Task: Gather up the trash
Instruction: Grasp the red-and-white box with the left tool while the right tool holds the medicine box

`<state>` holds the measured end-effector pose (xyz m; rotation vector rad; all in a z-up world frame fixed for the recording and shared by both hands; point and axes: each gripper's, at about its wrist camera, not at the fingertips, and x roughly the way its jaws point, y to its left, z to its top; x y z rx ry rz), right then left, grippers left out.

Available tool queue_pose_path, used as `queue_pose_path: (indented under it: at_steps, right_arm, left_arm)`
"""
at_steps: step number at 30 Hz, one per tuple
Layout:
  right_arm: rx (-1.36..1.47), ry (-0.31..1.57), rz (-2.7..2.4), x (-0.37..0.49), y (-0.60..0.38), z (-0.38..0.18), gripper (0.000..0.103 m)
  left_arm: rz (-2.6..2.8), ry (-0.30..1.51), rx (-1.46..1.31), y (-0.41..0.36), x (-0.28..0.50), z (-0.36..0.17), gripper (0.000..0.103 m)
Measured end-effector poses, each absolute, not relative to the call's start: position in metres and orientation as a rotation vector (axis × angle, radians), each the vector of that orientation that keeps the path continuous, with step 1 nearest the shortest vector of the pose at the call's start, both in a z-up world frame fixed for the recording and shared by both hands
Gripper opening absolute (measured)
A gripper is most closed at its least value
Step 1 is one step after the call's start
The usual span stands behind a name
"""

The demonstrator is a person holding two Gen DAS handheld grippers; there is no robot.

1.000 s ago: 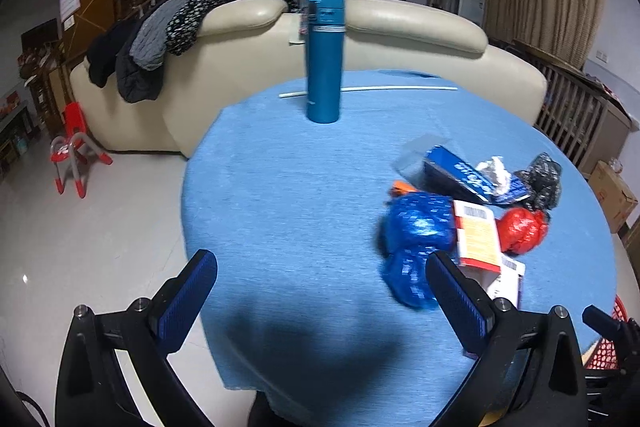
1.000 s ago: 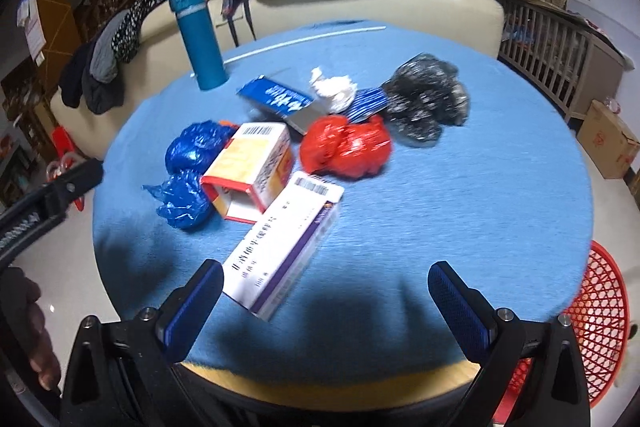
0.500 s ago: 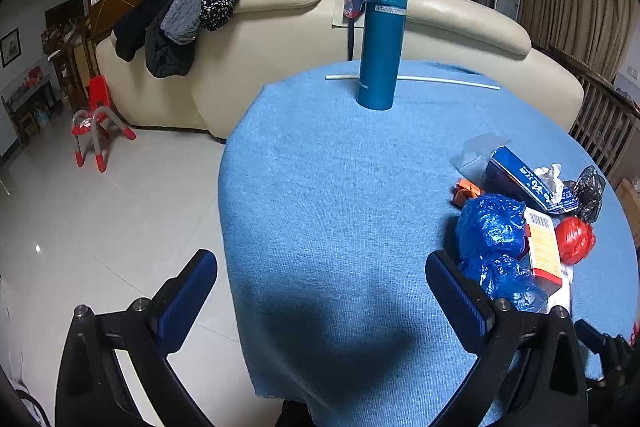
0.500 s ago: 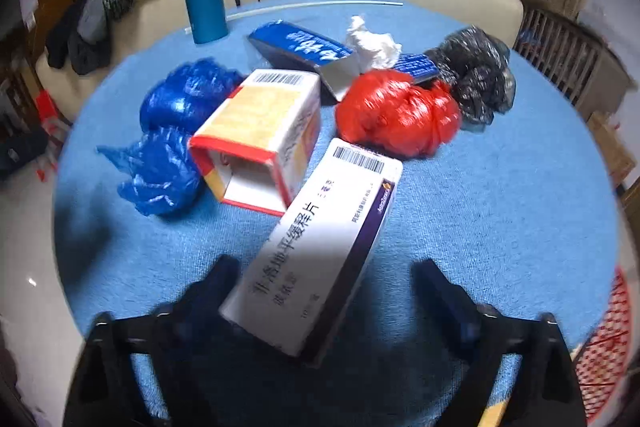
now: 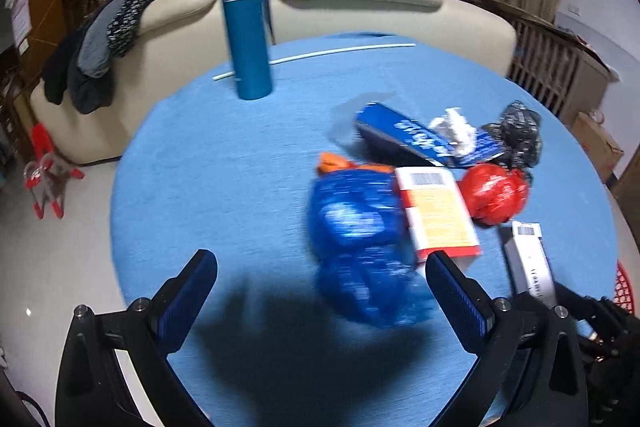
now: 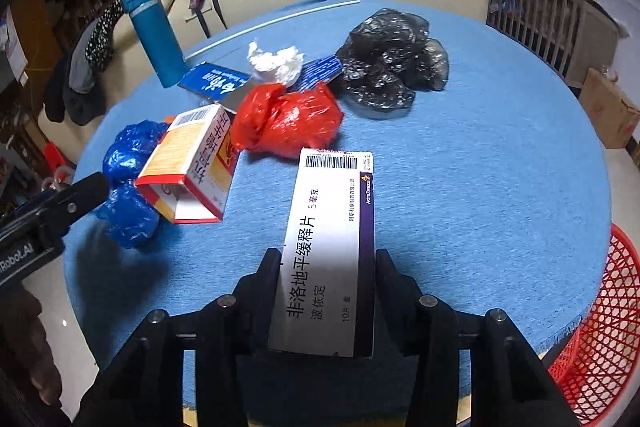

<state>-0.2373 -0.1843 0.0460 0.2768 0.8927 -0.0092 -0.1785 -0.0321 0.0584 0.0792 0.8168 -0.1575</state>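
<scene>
My right gripper (image 6: 326,263) is shut on a white and purple medicine box (image 6: 328,247), its jaws pressing both long sides; the box also shows in the left wrist view (image 5: 528,263). Trash lies on the round blue table (image 6: 500,187): an orange and red box (image 6: 192,167), a blue bag (image 6: 128,187), a red bag (image 6: 292,123), a black bag (image 6: 392,63), a white tissue (image 6: 276,63) and a blue packet (image 6: 212,85). My left gripper (image 5: 320,291) is open over the table's near edge, with the blue bag (image 5: 360,247) between its fingertips' line.
A teal flask (image 5: 246,31) stands at the table's far side, with a thin white stick (image 5: 320,55) behind it. A red mesh basket (image 6: 600,327) sits on the floor at the right. A cream sofa (image 5: 360,3) stands behind the table.
My right gripper has moved onto the white and purple box and shut on it. My left gripper has swung right, towards the trash pile.
</scene>
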Motion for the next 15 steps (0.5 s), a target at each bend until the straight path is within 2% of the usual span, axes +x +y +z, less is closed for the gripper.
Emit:
queue_pose_path:
  at_steps: [8,15]
  right_arm:
    - [0.341,0.862,0.018,-0.243,-0.197,0.046,0.049]
    - [0.384,0.847,0.026,-0.251,-0.213,0.045,0.049]
  left_arm:
    - [-0.224,0.772,0.129,-0.076,-0.183,0.080,0.103]
    - [-0.196,0.862,0.228,-0.108,-0.145,0.048,0.103]
